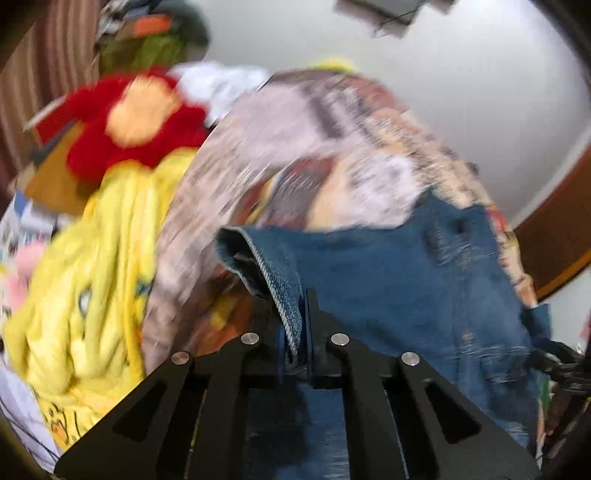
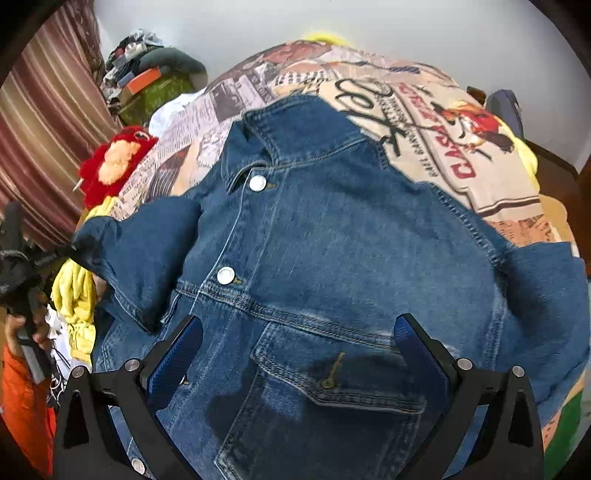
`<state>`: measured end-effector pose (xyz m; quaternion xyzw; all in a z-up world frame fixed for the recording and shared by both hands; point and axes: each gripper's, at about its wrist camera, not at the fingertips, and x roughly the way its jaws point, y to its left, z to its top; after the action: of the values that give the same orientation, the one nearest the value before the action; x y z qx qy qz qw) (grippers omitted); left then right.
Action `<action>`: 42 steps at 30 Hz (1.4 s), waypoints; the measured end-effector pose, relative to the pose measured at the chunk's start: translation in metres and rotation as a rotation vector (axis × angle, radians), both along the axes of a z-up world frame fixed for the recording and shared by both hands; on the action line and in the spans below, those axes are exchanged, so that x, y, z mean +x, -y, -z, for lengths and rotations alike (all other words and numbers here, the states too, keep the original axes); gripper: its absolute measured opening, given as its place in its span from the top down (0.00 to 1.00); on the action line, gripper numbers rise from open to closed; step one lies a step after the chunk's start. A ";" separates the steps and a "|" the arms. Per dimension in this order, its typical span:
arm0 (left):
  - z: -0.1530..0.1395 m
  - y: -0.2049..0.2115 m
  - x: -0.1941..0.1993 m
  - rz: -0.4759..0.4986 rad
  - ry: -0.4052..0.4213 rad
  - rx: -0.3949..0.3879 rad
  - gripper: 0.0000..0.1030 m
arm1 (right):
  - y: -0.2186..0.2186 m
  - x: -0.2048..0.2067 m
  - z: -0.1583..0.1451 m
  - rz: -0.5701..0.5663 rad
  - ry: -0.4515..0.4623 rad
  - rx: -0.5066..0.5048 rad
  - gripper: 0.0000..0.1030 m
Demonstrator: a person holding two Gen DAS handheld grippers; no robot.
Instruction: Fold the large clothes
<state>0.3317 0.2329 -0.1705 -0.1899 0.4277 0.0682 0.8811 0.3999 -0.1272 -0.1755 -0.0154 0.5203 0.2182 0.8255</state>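
Note:
A blue denim jacket (image 2: 332, 236) lies front up on a bed with a printed newspaper-pattern cover (image 2: 461, 122). Its collar is at the far side and two metal buttons show. My right gripper (image 2: 299, 336) is open and hovers just above the chest pocket (image 2: 332, 373). My left gripper (image 1: 295, 325) is shut on the denim sleeve cuff (image 1: 258, 258) and holds it lifted. In the right wrist view the sleeve (image 2: 144, 254) is folded in over the jacket's left side, with the left gripper (image 2: 22, 258) at the frame's left edge. The left wrist view is blurred.
A red plush toy (image 2: 114, 162) and a yellow blanket (image 1: 92, 277) lie left of the jacket. A pile of items (image 2: 147, 77) sits by a striped curtain (image 2: 44, 140). A white wall (image 2: 406, 33) is beyond the bed. An orange cloth (image 2: 22, 406) is at lower left.

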 end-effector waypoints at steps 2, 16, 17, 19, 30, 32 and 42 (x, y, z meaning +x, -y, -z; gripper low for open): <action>-0.027 0.020 0.005 0.050 0.055 0.016 0.94 | 0.007 -0.001 -0.007 0.010 0.018 0.009 0.00; -0.112 0.216 0.052 0.484 0.195 0.001 0.95 | 0.105 -0.018 -0.051 0.153 0.113 0.070 0.00; -0.109 0.231 0.055 0.507 0.183 0.000 0.95 | 0.113 -0.020 -0.053 0.163 0.116 0.069 0.00; -0.096 0.256 0.061 0.555 0.150 -0.005 0.95 | 0.129 -0.025 -0.057 0.184 0.127 0.057 0.00; -0.056 0.347 0.043 0.762 0.043 0.069 0.94 | 0.174 -0.042 -0.068 0.255 0.159 0.030 0.00; -0.059 0.351 0.034 0.786 0.047 0.111 0.79 | 0.176 -0.041 -0.066 0.262 0.151 0.036 0.00; -0.072 0.248 0.014 0.593 0.084 0.217 0.28 | 0.128 -0.023 -0.052 0.178 0.083 0.086 0.00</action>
<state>0.3453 -0.0155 -0.0986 0.0355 0.4177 -0.1541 0.8947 0.3765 -0.2555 -0.1239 0.0574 0.4752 0.1650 0.8623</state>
